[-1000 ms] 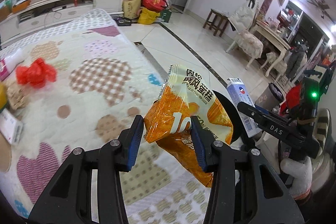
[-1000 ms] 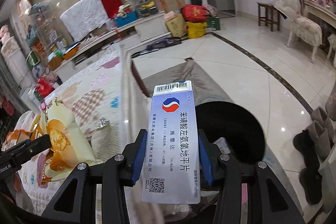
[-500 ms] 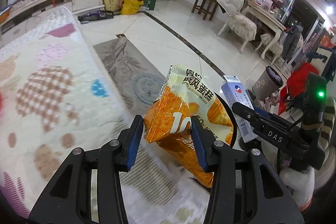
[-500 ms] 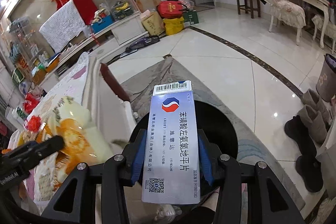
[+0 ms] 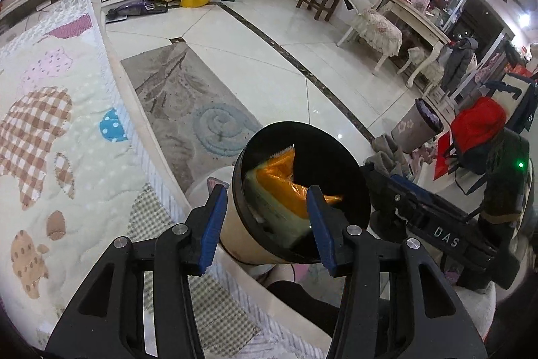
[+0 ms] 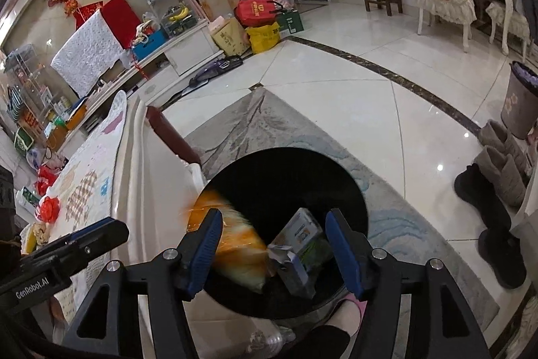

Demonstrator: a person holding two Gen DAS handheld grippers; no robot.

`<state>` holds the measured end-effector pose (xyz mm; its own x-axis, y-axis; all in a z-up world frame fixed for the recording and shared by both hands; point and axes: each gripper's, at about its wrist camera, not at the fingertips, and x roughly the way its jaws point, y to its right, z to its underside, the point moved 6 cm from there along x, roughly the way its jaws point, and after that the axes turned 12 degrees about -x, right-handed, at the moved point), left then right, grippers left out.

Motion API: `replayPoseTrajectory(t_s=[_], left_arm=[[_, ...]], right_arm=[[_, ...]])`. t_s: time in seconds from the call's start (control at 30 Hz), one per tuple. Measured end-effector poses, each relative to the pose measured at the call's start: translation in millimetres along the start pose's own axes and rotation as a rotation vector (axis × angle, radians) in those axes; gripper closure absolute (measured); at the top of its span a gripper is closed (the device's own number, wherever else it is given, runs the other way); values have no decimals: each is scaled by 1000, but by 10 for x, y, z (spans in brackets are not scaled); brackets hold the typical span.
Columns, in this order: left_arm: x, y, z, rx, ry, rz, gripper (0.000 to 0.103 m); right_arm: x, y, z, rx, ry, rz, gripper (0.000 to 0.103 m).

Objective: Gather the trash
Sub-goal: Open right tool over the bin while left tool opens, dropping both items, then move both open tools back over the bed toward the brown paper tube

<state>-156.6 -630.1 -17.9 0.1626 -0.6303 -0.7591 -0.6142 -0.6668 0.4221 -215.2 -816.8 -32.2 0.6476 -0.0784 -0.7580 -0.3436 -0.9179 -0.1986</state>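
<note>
Left claw point(image 5: 265, 221): low centre of my left view, pointing down at the bin. I read its blue-padded jaws as opening, with nothing pressed between them; the pads stand clear of the wrapper below.
Right claw point(image 6: 272, 244): low centre of my right view, also aimed into the bin. Its jaws are opening and stand wide, and the box seen between them lies loose inside the bin, touching neither pad.
Bin: the round black-lined trash bin with a pale outer wall point(image 5: 356, 170) fills the lower middle of both views. It stands on the floor just beside the bed edge.
Wrapper: the orange and pale yellow crinkled snack wrapper point(image 5: 282, 187) lies inside the bin, against its left wall. In my right view it is blurred.
Box: the small white and blue cardboard medicine box point(image 6: 297, 244) sits tilted inside the bin, right of the wrapper and touching it.
Bed: the cream quilted bed cover with checked and dotted patches point(image 5: 50, 137) takes the left of my left view. Along the far left edge of my right view, a crumpled red plastic bag point(image 6: 48, 207) rests on it.
Floor: the grey rug with a pale blue swirl point(image 5: 215, 123) lies under and behind the bin, on glossy white tiles.
Other bin: a grey flower-printed waste basket point(image 5: 413, 127) stands well apart, at the right.
</note>
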Motion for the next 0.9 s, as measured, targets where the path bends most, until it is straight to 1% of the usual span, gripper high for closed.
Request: replayPoseTrajectory(t_s=[0.13, 0.27, 0.4, 0.47, 0.67, 0.9], left_arm=[[-138, -35, 26, 7, 21, -6, 56], [-336, -121, 40, -2, 57, -22, 56], [-541, -238, 74, 3, 101, -53, 56], [-647, -305, 95, 4, 122, -70, 56], [-981, -544, 160, -4, 188, -121, 56], [-1325, -857, 268, -38, 244, -161, 56]], right_arm=[[-38, -61, 15, -5, 0, -9, 42], [-121, -204, 11, -29, 12, -19, 42], [-180, -372, 18, -53, 22, -32, 40], [-204, -482, 17, -66, 25, -41, 39], [-270, -838, 26, -123, 22, -67, 38], [-310, -1300, 43, -194, 18, -100, 37]])
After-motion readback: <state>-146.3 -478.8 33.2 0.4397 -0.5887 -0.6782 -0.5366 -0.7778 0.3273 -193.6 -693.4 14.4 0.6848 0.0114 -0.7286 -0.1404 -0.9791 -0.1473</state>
